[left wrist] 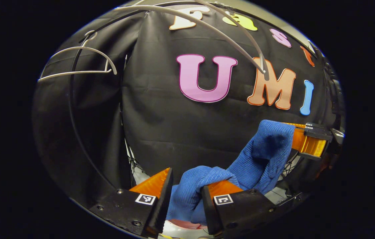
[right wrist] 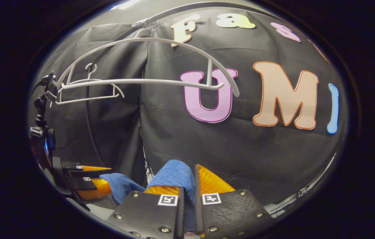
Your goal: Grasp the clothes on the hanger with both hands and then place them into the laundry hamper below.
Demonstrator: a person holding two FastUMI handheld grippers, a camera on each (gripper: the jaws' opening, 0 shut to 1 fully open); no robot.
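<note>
Left gripper (left wrist: 185, 196), at 6 o'clock in the left gripper view, clenches a blue ribbed garment (left wrist: 257, 159) between both fingers; the cloth stretches toward 3 o'clock, where the right gripper (left wrist: 302, 141) grips its other end; a bare white hanger (right wrist: 140, 79) hangs at 11 o'clock, above the cloth.

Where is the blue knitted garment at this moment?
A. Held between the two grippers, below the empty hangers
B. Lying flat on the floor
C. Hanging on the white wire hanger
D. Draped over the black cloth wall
A: the blue knitted garment stretches from the left gripper to the right gripper, and the white wire hanger above is bare.
</note>
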